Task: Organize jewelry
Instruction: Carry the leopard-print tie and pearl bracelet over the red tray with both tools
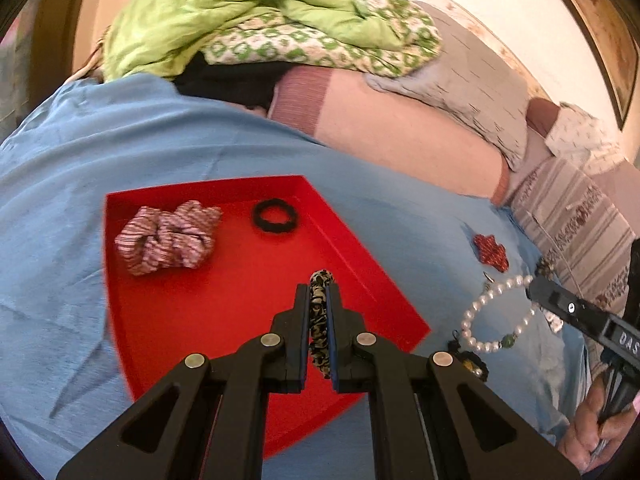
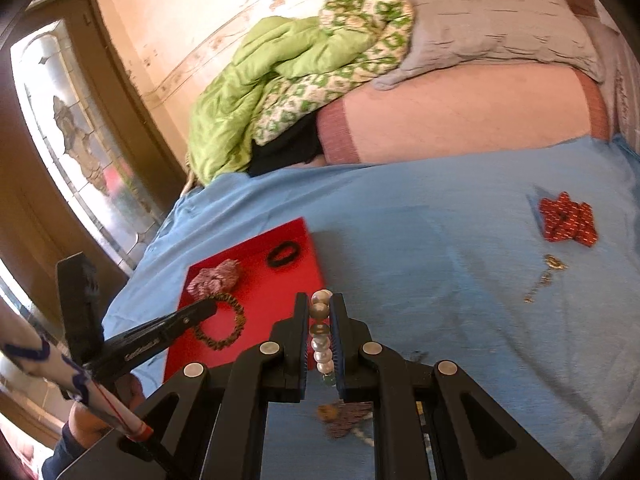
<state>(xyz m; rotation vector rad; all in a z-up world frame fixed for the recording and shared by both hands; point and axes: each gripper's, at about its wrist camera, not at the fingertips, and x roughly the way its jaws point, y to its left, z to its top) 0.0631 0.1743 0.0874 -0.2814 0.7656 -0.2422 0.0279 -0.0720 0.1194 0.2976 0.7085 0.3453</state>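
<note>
While right gripper (image 1: 532, 292) grips pearl bracelet (image 1: 496, 312) | lettering reads "DAS"

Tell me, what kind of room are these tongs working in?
Most likely a bedroom. The work happens on a bed covered by a blue sheet, with a rumpled green quilt and a grey pillow piled by the wall. A red tray sits on the sheet.
</note>
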